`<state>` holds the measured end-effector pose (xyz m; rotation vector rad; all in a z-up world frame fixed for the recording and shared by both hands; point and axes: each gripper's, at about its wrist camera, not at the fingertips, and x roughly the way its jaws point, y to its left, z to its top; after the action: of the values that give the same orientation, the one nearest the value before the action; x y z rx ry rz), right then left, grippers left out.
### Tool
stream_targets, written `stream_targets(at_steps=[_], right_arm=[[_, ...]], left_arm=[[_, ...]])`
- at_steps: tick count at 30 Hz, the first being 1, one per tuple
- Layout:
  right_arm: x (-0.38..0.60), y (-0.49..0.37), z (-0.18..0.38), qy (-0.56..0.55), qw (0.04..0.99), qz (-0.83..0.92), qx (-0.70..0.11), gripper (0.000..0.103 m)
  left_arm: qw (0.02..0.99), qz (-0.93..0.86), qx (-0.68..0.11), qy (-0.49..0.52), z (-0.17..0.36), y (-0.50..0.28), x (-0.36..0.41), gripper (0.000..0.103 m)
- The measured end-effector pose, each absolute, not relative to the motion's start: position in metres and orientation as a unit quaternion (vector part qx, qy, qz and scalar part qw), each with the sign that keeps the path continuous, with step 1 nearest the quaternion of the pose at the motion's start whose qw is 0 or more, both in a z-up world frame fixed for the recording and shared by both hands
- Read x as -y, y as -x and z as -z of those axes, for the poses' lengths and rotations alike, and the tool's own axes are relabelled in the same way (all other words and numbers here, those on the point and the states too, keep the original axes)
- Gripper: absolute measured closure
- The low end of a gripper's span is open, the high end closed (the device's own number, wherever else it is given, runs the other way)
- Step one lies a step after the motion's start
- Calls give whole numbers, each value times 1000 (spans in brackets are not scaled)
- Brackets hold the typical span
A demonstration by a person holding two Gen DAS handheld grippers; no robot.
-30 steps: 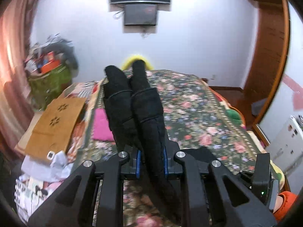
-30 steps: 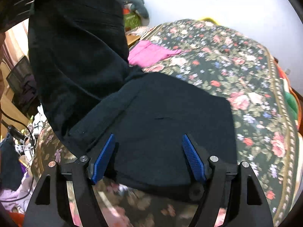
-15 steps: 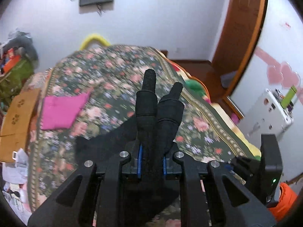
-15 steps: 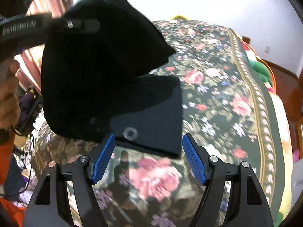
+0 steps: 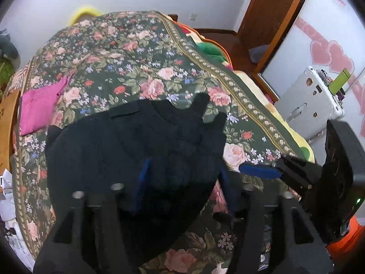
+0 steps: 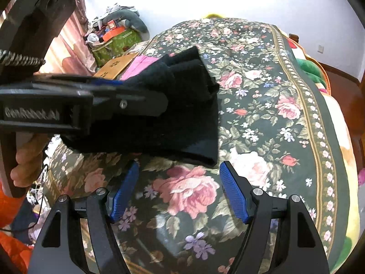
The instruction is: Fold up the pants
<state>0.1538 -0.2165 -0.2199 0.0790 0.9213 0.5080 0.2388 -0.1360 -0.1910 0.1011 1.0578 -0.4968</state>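
Note:
The black pants (image 5: 127, 146) lie folded over on the floral bedspread (image 5: 127, 52). My left gripper (image 5: 182, 182) stands open over the folded layers; its blue pads are spread apart and the cloth lies between and under them. In the right wrist view the pants (image 6: 182, 118) show with the hem ends on top, and the left gripper's body (image 6: 86, 102) lies across them. My right gripper (image 6: 178, 191) is open and empty just in front of the near edge of the pants, over a pink rose print.
A folded pink cloth (image 5: 38, 107) lies on the bed's left side, next to a wooden board (image 6: 116, 65). Boxes and clutter (image 6: 114, 34) stand at the far left. A white case (image 5: 312, 100) and a wooden door (image 5: 273, 18) are to the right of the bed.
My left gripper has brought the pant legs down over the rest of the pants and opened, letting the cloth go. My right gripper has stayed open and now sits off the pants.

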Motion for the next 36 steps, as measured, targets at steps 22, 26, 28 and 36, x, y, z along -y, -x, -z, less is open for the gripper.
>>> stream_targets(at_steps=[22,26,28,36], right_arm=[[202,-159,219,-40,858,-251,-447,33],[201,-162,218,-38,858,-245,-449,33],[201,-164,218,-37,859,-241,-450,33],[203,-168,216,-26,864,-223,-450,33]], left_arm=[[868,65,-489,-62,197,-366,0,11],[850,51,-520,-70,230,-395,-9,11],[838,48,-537,-81,248,-403,-10,11],[814,48,-569,-104,294,-395,-28,9]])
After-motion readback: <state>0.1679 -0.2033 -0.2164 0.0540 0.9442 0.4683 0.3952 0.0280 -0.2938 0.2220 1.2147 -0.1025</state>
